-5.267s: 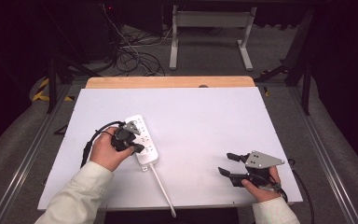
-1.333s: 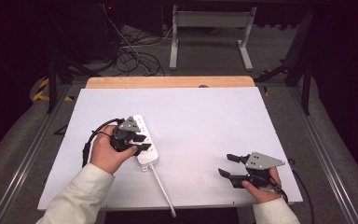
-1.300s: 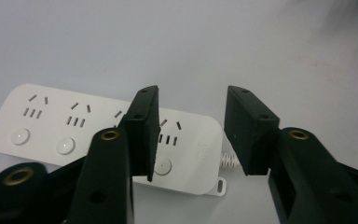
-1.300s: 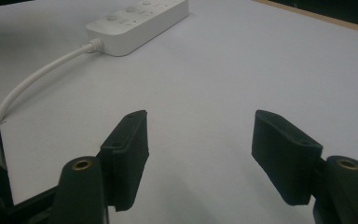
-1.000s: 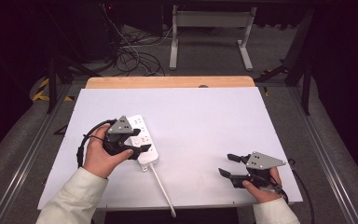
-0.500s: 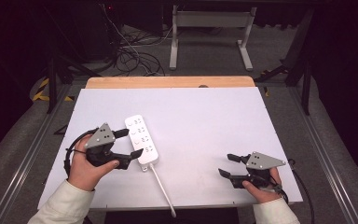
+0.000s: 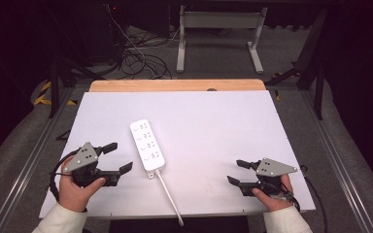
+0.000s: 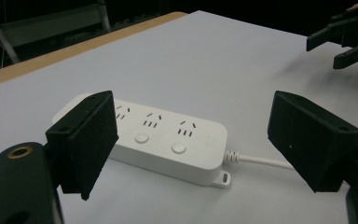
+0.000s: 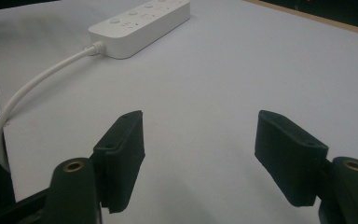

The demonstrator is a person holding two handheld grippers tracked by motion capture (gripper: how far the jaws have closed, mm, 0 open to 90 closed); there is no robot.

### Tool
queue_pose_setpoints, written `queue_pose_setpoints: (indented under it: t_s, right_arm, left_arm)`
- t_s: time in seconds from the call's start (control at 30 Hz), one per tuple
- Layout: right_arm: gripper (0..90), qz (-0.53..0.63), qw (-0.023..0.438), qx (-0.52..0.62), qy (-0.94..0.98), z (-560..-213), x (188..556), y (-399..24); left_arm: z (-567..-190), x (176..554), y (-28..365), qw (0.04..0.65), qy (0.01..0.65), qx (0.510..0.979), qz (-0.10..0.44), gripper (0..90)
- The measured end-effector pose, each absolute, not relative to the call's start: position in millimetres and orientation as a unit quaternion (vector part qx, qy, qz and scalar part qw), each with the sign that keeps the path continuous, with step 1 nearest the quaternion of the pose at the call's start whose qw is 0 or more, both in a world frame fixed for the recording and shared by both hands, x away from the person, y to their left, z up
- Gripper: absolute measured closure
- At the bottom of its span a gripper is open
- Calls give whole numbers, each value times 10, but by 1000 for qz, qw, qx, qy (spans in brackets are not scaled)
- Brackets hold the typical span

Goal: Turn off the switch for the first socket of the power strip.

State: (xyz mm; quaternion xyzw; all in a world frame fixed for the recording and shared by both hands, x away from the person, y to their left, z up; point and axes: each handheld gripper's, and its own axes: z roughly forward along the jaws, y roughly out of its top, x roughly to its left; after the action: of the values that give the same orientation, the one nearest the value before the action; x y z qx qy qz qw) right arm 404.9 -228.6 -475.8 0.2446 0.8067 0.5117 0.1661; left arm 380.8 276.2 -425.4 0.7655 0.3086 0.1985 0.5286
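A white power strip [image 7: 147, 145] with several sockets lies flat on the white table, its white cord [image 7: 170, 199] running off the front edge. My left gripper [image 7: 117, 157] stands open at the front left, a short way left of the strip and apart from it. In the left gripper view the strip [image 8: 168, 140] lies beyond the wide-open jaws. My right gripper [image 7: 238, 172] rests open at the front right with nothing between its jaws. In the right gripper view the strip [image 9: 140, 25] and its cord [image 9: 32, 84] lie far ahead.
The white table top [image 7: 213, 126] has a bare wooden strip [image 7: 175, 85] along its far edge. Metal rails run down both sides. Behind the table, cables [image 7: 141, 60] lie on the floor near a desk frame [image 7: 218, 29].
My left gripper has let go of the power strip and drawn back to the left and toward the front edge, jaws open. The strip stays put. The right gripper has not moved.
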Motion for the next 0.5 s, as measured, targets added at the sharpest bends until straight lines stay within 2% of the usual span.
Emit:
queue_pose_setpoints:
  t_s: [0.5]
  right_arm:
    - [316,513,167,241,807,-4753,4039,-2275]
  left_arm:
    - [-4610,3731,3031,535,330,747,215,97]
